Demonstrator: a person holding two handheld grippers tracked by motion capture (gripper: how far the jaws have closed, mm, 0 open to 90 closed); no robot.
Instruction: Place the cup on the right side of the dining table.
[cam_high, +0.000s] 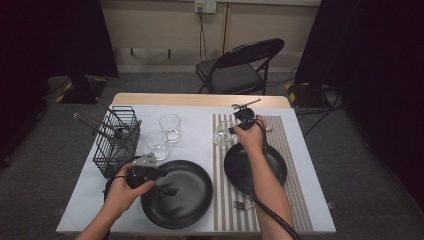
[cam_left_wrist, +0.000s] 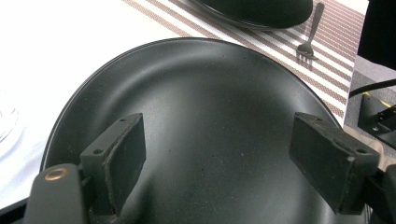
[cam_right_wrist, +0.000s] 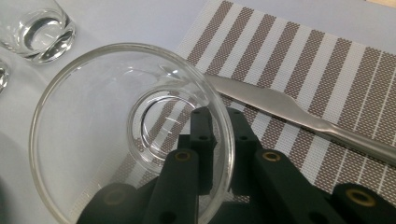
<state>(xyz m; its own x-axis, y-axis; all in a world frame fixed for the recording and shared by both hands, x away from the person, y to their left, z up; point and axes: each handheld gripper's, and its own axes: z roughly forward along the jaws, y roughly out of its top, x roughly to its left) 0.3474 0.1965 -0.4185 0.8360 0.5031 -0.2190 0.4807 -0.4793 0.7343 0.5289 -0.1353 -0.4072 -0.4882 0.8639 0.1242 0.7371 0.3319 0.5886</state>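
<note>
My right gripper (cam_right_wrist: 219, 140) is clamped on the rim of a clear glass (cam_right_wrist: 130, 130), one jaw inside the wall and one outside. The glass sits at the left edge of the striped placemat (cam_high: 280, 145), toward the table's far side, and is tipped toward my camera in the right gripper view. Just beyond it on the mat lies a steel knife (cam_right_wrist: 299, 112). I count three glasses in all: the held one and two more (cam_high: 170, 127) (cam_high: 157, 144) standing on the white cloth near the table's middle, close beside a black wire rack (cam_high: 117, 142) with utensils at the left edge. There are two black plates: one (cam_high: 256, 167) on the mat under my right forearm, with one fork (cam_high: 243, 204) by the near edge, and a larger one (cam_high: 177, 195) at the near left. My left gripper (cam_left_wrist: 219, 158) hangs over that larger plate, jaws spread wide and holding nothing.
</note>
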